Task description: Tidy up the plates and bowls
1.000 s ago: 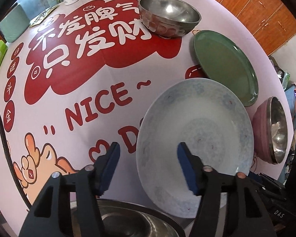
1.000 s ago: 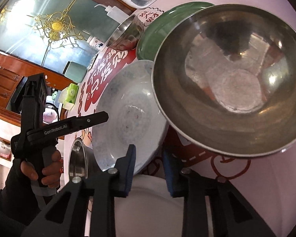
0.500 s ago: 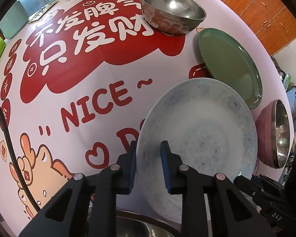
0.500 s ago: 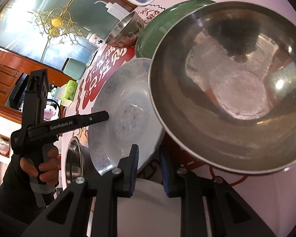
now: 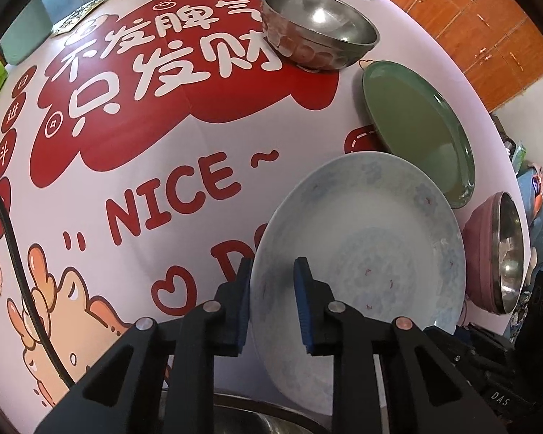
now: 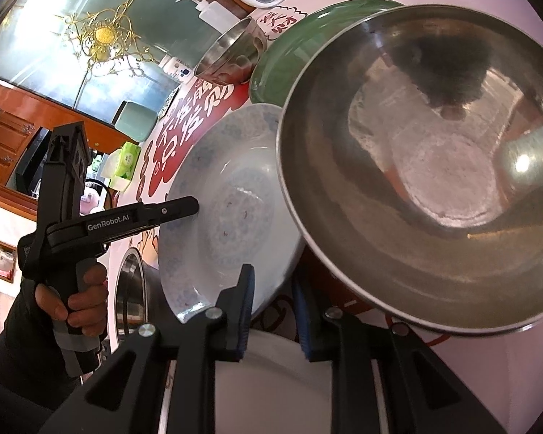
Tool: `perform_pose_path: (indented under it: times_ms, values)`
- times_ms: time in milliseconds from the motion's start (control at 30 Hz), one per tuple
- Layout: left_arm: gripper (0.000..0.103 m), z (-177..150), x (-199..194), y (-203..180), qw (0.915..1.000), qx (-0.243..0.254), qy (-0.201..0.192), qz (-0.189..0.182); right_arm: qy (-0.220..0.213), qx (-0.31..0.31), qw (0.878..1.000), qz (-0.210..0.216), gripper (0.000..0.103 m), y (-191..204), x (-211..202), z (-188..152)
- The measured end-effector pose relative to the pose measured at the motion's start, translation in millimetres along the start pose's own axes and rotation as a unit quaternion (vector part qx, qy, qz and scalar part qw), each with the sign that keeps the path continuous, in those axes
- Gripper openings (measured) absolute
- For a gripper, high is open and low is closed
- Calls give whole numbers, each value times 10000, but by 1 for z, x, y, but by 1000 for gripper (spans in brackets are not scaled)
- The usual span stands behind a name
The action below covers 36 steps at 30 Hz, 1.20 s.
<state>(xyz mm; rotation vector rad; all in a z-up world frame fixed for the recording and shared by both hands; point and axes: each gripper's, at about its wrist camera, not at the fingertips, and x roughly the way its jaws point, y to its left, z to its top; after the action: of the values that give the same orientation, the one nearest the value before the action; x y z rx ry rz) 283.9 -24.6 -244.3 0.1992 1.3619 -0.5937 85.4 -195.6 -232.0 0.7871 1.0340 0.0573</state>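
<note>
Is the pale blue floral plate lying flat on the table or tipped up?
Tipped up. The left claw grips the plate by its near rim, and the right wrist view shows it tilted.

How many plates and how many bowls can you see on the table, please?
Plates: 3 (blue-patterned plate, green plate, white plate)
Bowls: 3 (hammered steel bowl, pink-sided steel bowl, plain steel bowl)
Total: 6
</note>
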Motion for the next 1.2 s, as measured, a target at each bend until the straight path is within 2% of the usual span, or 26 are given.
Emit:
perform_pose_path:
  times_ms: [367,800,1200]
  values:
    - [18,-3,-10,-10,10000,52,-44,54,71,-142,9999,-48,21,3,0,4]
    - [18,-12,-33,-1,9995,-102,-289,-65,-182,-245,9994,188,21,10,-12,6]
    - [18,-14,-68,-2,9965,-220,-794,-156,-341,-412,9981,316,21,20,-21,12]
